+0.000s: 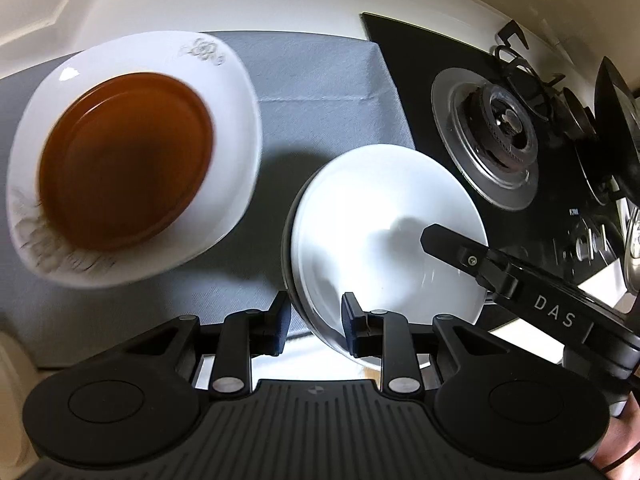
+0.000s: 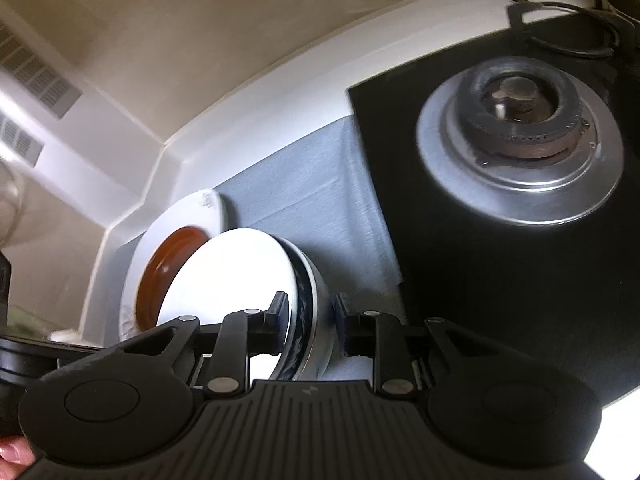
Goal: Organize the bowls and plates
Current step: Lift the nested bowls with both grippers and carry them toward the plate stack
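White counter (image 1: 168, 4) carries a grey mat (image 1: 320, 76) and, touching its right edge, a black glass hob (image 1: 416, 64); white floral plate (image 1: 236, 92) on the mat.

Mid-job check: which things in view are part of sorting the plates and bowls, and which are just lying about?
Part of the job:
- white bowl, gripped at its rim by the left gripper and the right gripper
- white square plate
- brown dish resting on that plate

Just there:
- grey mat
- gas burner
- black hob
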`<action>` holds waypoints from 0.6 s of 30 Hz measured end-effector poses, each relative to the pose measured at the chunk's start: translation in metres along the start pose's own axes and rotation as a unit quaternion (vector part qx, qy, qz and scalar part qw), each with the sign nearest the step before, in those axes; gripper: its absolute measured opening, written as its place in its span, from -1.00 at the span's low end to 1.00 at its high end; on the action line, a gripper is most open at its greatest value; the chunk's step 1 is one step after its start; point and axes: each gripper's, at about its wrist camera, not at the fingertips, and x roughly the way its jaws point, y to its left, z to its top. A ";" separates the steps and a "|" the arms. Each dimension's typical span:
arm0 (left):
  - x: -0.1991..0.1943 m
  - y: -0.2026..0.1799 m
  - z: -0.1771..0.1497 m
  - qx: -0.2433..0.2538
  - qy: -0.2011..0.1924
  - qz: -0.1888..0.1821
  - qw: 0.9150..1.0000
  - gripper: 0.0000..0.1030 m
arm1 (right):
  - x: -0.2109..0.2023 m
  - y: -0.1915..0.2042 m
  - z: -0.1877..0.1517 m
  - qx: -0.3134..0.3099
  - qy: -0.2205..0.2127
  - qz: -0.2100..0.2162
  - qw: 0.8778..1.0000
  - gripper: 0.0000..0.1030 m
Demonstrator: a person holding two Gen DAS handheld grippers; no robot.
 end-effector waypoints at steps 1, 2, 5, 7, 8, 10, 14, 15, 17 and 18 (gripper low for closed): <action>-0.003 0.004 -0.003 0.000 0.000 0.002 1.000 -0.43 | -0.001 0.005 -0.003 -0.003 0.003 0.002 1.000 -0.47; -0.005 0.008 -0.006 -0.001 0.001 0.006 1.000 -0.43 | -0.001 0.009 -0.005 -0.001 0.007 0.006 1.000 -0.47; -0.012 0.023 -0.013 -0.028 0.017 0.010 0.999 -0.44 | -0.002 0.023 -0.012 -0.005 0.016 0.016 1.000 -0.46; -0.020 0.033 -0.017 -0.041 0.020 0.010 0.999 -0.44 | -0.002 0.037 -0.015 -0.012 0.022 0.020 0.999 -0.46; -0.026 0.039 -0.020 -0.047 0.017 0.010 0.999 -0.44 | -0.004 0.044 -0.016 -0.016 0.024 0.025 0.999 -0.46; -0.037 0.052 -0.025 -0.062 0.009 0.009 0.998 -0.44 | -0.004 0.058 -0.018 -0.025 0.028 0.035 0.999 -0.45; -0.057 0.081 -0.030 -0.102 -0.007 0.013 0.995 -0.44 | 0.008 0.081 -0.016 -0.035 0.048 0.058 0.997 -0.46; -0.062 0.088 -0.030 -0.114 -0.009 0.015 0.993 -0.44 | 0.011 0.086 -0.016 -0.034 0.055 0.064 0.996 -0.46; -0.074 0.099 -0.031 -0.127 -0.016 0.020 0.992 -0.44 | 0.017 0.101 -0.015 -0.045 0.065 0.074 0.994 -0.46; -0.080 0.105 -0.033 -0.133 -0.023 0.022 0.991 -0.44 | 0.019 0.108 -0.015 -0.050 0.068 0.081 0.993 -0.46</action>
